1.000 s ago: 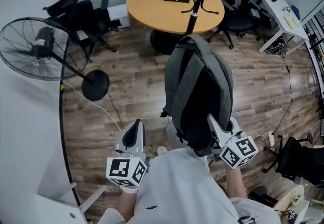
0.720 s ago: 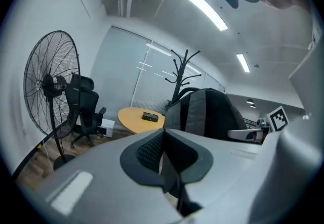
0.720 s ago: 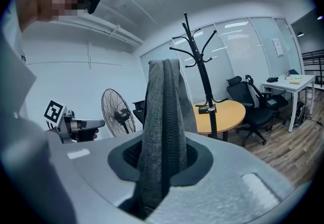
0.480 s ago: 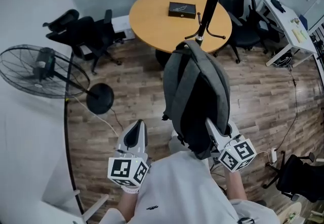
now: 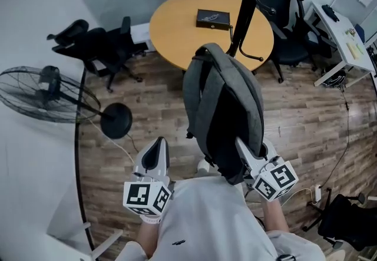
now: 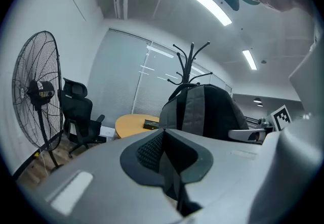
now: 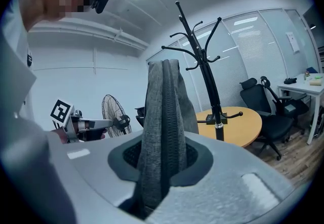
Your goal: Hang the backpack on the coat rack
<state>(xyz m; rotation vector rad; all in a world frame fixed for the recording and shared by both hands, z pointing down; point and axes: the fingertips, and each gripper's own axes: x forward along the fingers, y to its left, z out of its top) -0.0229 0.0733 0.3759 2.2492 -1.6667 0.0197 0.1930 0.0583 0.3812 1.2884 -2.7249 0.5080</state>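
Note:
A grey and black backpack (image 5: 224,101) hangs upright in front of me, its top handle (image 5: 207,49) uppermost. My right gripper (image 5: 241,146) is shut on its lower edge; in the right gripper view a fold of the grey fabric (image 7: 163,117) is pinched between the jaws of the right gripper (image 7: 161,170). The black coat rack (image 5: 250,0) stands just beyond the pack, at the edge of the round table (image 5: 177,24); its hooked arms (image 7: 195,48) rise behind the pack. To the left, my left gripper (image 5: 158,145) is shut with nothing in it and apart from the backpack (image 6: 207,112).
A standing fan (image 5: 50,96) with a round base (image 5: 116,120) is on the left, and black office chairs (image 5: 97,48) stand beside it. A small black box (image 5: 213,18) lies on the table. More chairs (image 5: 294,12) and a white desk (image 5: 344,42) are at the right. The floor is wood.
Both grippers and the backpack have moved forward toward the coat rack and table, which now sit closer and lower in the head view. The grip on the backpack is unchanged.

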